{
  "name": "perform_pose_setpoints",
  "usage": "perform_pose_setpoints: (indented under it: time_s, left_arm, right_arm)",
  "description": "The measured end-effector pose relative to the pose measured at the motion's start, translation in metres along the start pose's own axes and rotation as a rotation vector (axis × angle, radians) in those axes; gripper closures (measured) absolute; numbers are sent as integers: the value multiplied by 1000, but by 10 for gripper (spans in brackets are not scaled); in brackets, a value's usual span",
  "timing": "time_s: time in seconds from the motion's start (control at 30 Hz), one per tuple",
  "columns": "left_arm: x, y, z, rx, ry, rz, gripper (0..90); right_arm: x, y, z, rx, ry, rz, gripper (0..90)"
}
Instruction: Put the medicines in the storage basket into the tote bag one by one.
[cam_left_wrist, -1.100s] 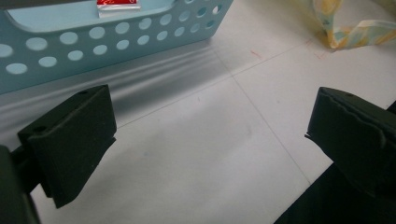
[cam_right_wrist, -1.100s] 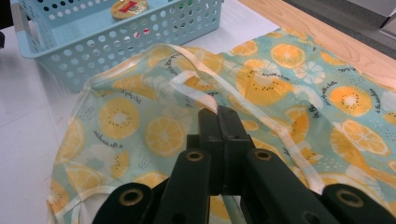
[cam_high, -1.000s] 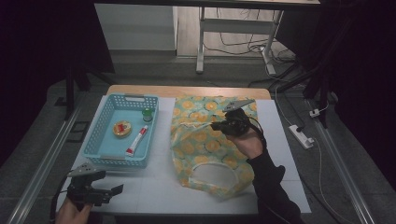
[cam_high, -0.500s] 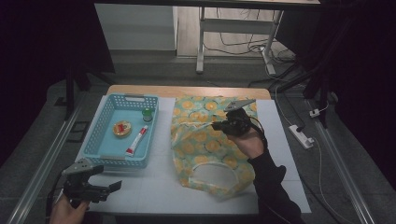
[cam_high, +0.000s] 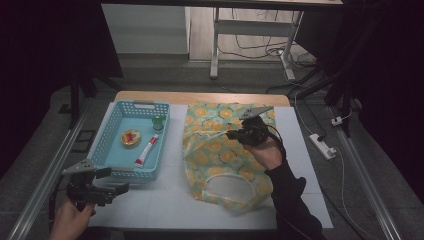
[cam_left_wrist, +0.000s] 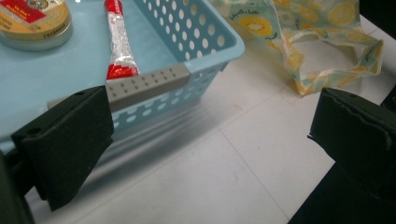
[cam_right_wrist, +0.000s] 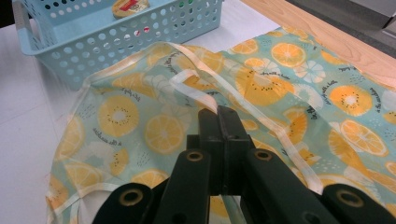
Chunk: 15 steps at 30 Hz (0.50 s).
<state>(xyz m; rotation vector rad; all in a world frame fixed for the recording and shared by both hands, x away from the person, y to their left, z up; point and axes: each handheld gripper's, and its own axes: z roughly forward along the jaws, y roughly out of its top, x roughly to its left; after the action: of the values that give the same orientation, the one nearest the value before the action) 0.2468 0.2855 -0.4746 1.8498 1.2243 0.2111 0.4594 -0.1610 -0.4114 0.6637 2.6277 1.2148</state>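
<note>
The right gripper (cam_right_wrist: 219, 116) is clenched on the cream strap (cam_right_wrist: 205, 100) of the bag (cam_high: 220, 150), its tips hiding the pinched spot. The left gripper (cam_high: 112, 189) hangs released over the counter (cam_high: 160, 200) near the blue basket (cam_high: 112, 172), holding nothing. The bag, printed with orange slices, lies flat beside the basket, its edge cut off in the right gripper view.

White table (cam_high: 165, 210) bears blue basket (cam_high: 111, 145) beside citrus-print bag (cam_high: 220, 155)

One blue basket (cam_high: 114, 131) sits on the desk (cam_high: 165, 200), holding three things: one round tin (cam_high: 130, 137), one tube (cam_high: 146, 150), one green bottle (cam_high: 158, 122). Beside the basket lies one citrus-print bag (cam_high: 220, 150).
</note>
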Motion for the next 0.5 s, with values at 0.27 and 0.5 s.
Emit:
perform_pose_setpoints:
  time_s: [0.27,0.5]
  left_arm:
    - [11,13,12,34,30,13,1]
    - [20,25,20,45,55,8,1]
  right_arm:
    - [0,0,0,0,2,-5,900]
    - [0,0,-1,-4,4,-2,900]
